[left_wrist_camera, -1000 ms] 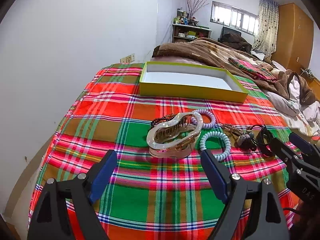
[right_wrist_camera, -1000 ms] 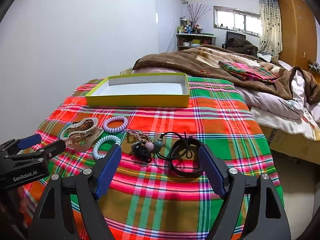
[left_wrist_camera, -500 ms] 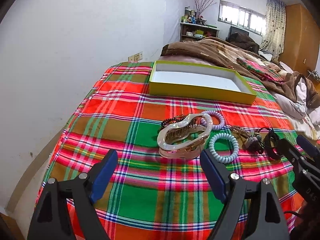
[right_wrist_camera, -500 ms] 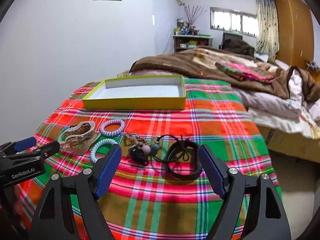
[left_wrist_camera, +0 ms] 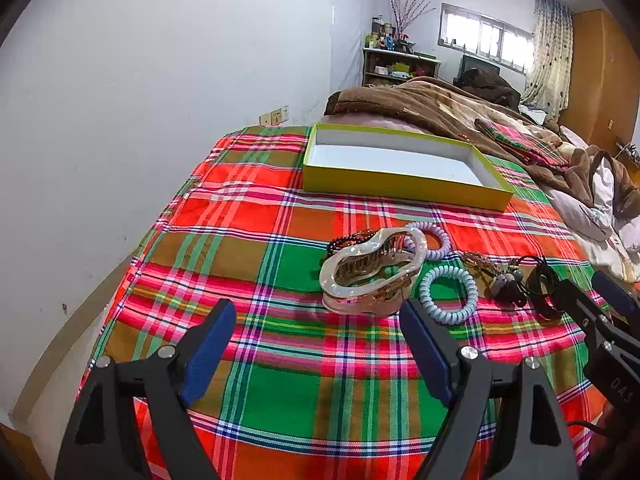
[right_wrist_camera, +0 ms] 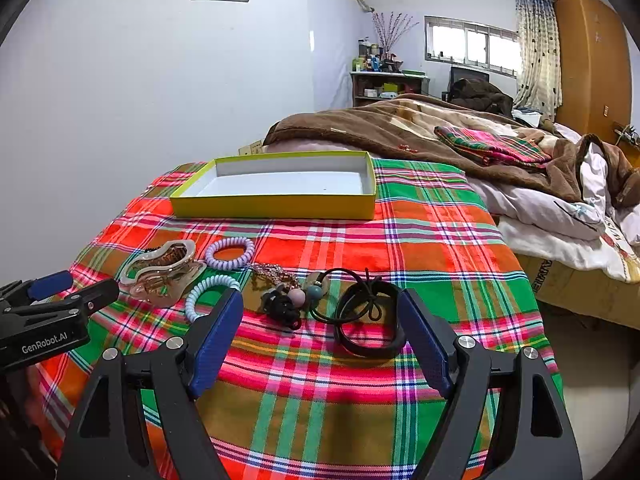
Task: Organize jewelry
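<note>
Jewelry lies in a row on the plaid cloth [left_wrist_camera: 280,380]: a pearly hair claw [left_wrist_camera: 370,272] [right_wrist_camera: 162,268], a beaded bracelet [left_wrist_camera: 348,238] behind it, a purple coil tie [left_wrist_camera: 434,236] [right_wrist_camera: 230,253], a pale blue coil tie [left_wrist_camera: 448,294] [right_wrist_camera: 208,288], a beaded chain [right_wrist_camera: 276,272], a black bobble tie [right_wrist_camera: 282,304] and black bands [right_wrist_camera: 370,316]. An empty yellow-green box [left_wrist_camera: 400,188] [right_wrist_camera: 276,208] sits behind them. My left gripper [left_wrist_camera: 316,344] is open, just short of the claw. My right gripper [right_wrist_camera: 322,328] is open, just short of the black bands.
A white wall [left_wrist_camera: 160,120] runs along the left of the bed. A brown blanket [right_wrist_camera: 400,128] and rumpled bedding [right_wrist_camera: 560,208] lie behind and to the right. The bed's right edge drops to the floor [right_wrist_camera: 592,380].
Both grippers have drawn back and lifted slightly, so the jewelry sits a bit farther off. Both stay open. Nothing on the cloth has moved.
</note>
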Demonstrator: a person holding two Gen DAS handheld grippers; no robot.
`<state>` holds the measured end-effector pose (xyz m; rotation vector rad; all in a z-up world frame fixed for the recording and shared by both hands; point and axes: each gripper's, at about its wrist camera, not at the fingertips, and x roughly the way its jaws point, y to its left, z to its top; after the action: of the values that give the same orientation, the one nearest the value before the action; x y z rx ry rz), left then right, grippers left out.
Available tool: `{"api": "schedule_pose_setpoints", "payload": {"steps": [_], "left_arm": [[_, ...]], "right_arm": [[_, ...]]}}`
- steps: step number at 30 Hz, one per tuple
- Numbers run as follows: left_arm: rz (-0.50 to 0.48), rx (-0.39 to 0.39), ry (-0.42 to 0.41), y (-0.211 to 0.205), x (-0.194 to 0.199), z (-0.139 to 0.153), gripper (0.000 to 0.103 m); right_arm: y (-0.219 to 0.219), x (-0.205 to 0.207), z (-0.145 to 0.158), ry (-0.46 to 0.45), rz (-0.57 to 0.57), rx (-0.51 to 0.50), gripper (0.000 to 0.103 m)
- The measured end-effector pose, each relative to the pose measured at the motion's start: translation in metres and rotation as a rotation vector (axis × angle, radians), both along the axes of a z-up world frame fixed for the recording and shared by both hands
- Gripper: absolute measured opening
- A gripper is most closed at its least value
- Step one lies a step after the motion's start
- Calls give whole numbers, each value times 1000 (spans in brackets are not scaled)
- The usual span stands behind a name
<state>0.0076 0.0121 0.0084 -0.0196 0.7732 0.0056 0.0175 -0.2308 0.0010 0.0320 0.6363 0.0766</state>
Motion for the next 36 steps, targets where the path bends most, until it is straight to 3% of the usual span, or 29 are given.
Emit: {"api": "schedule_pose_setpoints", "payload": {"steps": [29, 36], "left_arm": [[-8, 0, -3, 0, 1, 1, 85], [-74, -68, 39, 10, 16, 0, 82]], "right_arm": [[1, 2, 0, 0, 6, -9, 79], [-8, 16, 3, 5, 50, -4, 79]]}}
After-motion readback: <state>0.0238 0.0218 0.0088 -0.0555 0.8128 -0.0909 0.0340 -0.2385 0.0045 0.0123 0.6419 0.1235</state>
